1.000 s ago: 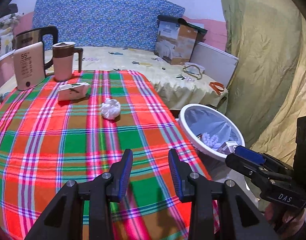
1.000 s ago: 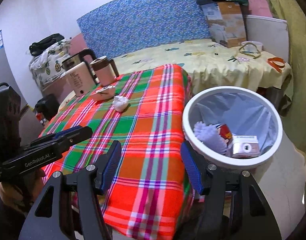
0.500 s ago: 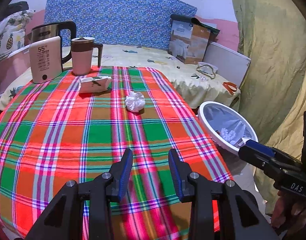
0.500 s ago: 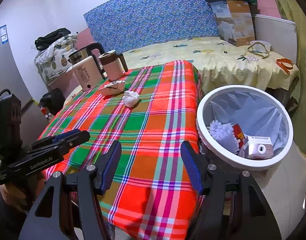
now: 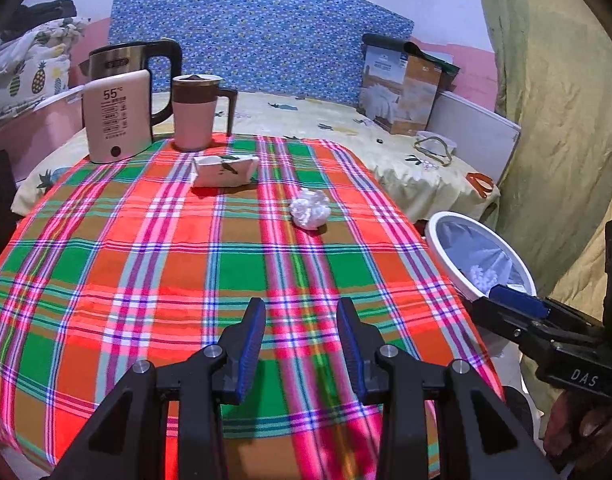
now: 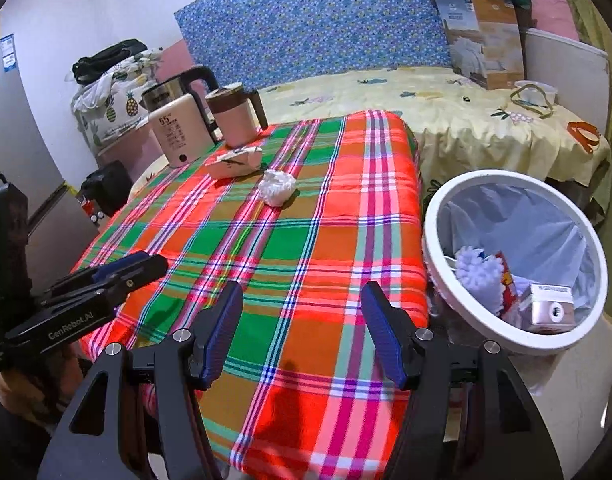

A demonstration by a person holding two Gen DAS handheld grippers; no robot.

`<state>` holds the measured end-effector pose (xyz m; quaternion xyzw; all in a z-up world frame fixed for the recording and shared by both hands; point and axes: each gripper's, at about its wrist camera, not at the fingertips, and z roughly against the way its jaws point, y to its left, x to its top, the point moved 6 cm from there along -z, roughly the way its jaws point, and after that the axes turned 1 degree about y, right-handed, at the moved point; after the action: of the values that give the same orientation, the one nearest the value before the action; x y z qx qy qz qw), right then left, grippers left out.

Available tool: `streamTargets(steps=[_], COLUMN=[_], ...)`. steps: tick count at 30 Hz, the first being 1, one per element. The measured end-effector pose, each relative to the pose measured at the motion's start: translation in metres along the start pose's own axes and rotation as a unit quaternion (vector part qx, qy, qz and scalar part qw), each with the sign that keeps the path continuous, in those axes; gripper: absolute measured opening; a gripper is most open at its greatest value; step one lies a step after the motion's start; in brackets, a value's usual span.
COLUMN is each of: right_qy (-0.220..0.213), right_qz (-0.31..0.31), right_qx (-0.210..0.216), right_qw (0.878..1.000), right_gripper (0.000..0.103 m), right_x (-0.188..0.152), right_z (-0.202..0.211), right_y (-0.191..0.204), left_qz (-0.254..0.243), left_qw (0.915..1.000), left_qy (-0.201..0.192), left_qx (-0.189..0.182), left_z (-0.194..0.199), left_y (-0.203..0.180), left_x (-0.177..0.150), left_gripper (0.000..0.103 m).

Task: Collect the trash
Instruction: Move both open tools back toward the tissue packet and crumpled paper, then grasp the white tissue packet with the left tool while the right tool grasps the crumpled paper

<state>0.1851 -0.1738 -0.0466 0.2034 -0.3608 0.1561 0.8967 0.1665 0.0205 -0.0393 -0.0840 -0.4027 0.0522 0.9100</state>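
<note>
A crumpled white wad (image 5: pixel 310 208) (image 6: pixel 277 187) lies on the plaid tablecloth (image 5: pixel 185 264) (image 6: pixel 289 248), well ahead of both grippers. Behind it lies a small white folded packet (image 5: pixel 224 169) (image 6: pixel 234 163). The white-rimmed bin (image 5: pixel 440 240) (image 6: pixel 434 216) stands on the floor to the right of the table, holding a carton and other scraps. My left gripper (image 5: pixel 301 316) hovers open over the table's near edge with nothing between its fingers. My right gripper (image 6: pixel 301 304) is open too, above the table's near right corner, next to the bin.
A kettle (image 5: pixel 121 116) (image 6: pixel 177 128) and a pink lidded mug (image 5: pixel 195 110) (image 6: pixel 235 114) stand at the table's far left. Behind the table is a bed with a cardboard box (image 5: pixel 402 88) (image 6: pixel 486 40). A curtain (image 5: pixel 554 120) hangs on the right.
Both grippers have drawn back and swung left, so more of the table shows in each view. The bin has slid toward the right of both views. Jaws unchanged.
</note>
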Motion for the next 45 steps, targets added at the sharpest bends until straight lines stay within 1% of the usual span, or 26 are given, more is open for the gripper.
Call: streamTargets(steps=[2,8,13,17,27,39,42,45], right_qy=[0.005,0.015,0.028,0.031,0.031,0.049,0.052,0.058], right_qz=[0.004,0.004,0.006,0.012,0.010,-0.006,-0.006,-0.006], right_qx=[-0.001,0.015,0.017,0.014,0.018,0.010,0.009,0.010], right_qw=[1.000,1.000,0.999,0.999,0.999,0.999,0.999,0.998], right_gripper=[0.063,0.063,0.063,0.063,0.063,0.063,0.061,0.057], right_x=[0.001,0.006,0.013,0.022,0.046,0.062,0.065,0.066], right_z=[-0.004,-0.019,-0.031,-0.040,-0.071,-0.110,-0.120,-0.128], right_y=[0.002,0.012,0.019,0.023,0.033,0.026,0.024,0.022], left_qz=[0.003,0.009,0.009,0.002,-0.002,-0.011,-0.012,-0.016], left_qw=[1.0000,0.9998,0.9996,0.9995,0.9996,0.9997,0.9997,0.9996], left_qy=[0.000,0.002,0.003,0.004,0.008,0.015,0.015,0.016], left_qx=[0.006,0.019,0.027,0.033,0.027,0.018,0.016,0.018], left_z=[-0.001,-0.008,-0.014,-0.020,-0.044,-0.086,-0.099,-0.112], left_y=[0.007,0.024,0.041,0.051,0.070,0.084,0.089,0.094], left_x=[0.001,0.008,0.020,0.030,0.056,0.085,0.094,0.105], left_gripper=[0.037,0.037,0.037,0.037,0.037,0.037,0.037,0.037])
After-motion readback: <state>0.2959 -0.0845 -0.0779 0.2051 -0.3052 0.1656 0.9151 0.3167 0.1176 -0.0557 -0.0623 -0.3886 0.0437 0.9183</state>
